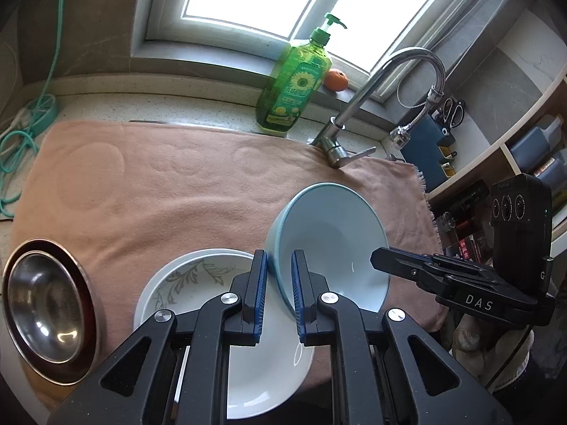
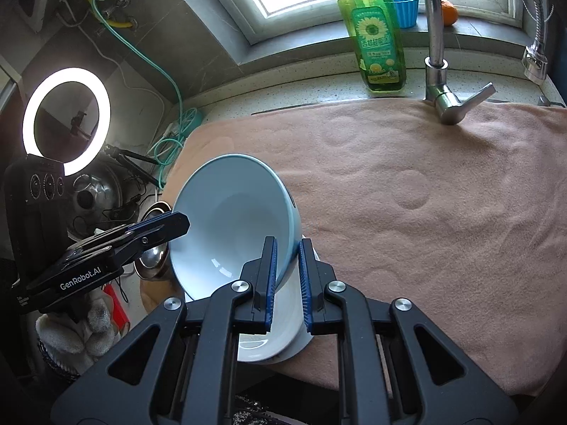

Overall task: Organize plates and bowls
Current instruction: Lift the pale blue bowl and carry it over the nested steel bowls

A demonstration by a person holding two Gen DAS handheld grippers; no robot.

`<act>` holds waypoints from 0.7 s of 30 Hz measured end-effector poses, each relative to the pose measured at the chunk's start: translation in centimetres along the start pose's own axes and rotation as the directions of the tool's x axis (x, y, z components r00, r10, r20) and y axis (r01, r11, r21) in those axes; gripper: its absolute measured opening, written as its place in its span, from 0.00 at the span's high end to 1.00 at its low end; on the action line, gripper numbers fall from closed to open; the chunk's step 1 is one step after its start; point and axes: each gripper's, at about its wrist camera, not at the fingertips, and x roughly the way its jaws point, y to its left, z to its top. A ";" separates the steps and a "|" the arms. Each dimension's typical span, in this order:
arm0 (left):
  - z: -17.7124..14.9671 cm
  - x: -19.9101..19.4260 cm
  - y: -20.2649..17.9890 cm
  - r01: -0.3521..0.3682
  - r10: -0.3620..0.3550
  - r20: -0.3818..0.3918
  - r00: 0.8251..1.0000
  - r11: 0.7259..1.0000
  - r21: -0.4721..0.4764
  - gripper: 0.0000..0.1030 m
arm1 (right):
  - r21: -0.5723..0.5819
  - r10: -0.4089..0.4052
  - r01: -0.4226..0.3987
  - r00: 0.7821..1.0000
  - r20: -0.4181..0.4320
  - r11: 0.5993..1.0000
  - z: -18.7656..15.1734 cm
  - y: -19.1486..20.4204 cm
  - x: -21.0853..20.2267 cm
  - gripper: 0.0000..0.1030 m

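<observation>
Left wrist view: left gripper [image 1: 278,285] jaws pinched on the near rim of the blue bowl [image 1: 333,241], tilted above the white plate [image 1: 198,283]; right gripper [image 1: 381,258] opposite.
Right wrist view: right gripper [image 2: 286,283] jaws clamp the bowl's right rim; towel [image 2: 425,194] ahead.
</observation>
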 end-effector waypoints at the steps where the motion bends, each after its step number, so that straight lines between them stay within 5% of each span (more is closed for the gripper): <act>1: -0.1 -0.4 0.4 -0.005 0.005 0.008 1.000 1.000 -0.008 0.88 | -0.011 0.003 -0.003 1.000 -0.002 1.000 0.1 0.6 0.2 0.88; 21: -2.3 -7.1 9.4 -0.087 0.107 0.099 0.989 0.979 -0.185 0.88 | -0.176 0.073 -0.088 0.993 -0.088 0.981 1.8 11.2 6.4 0.88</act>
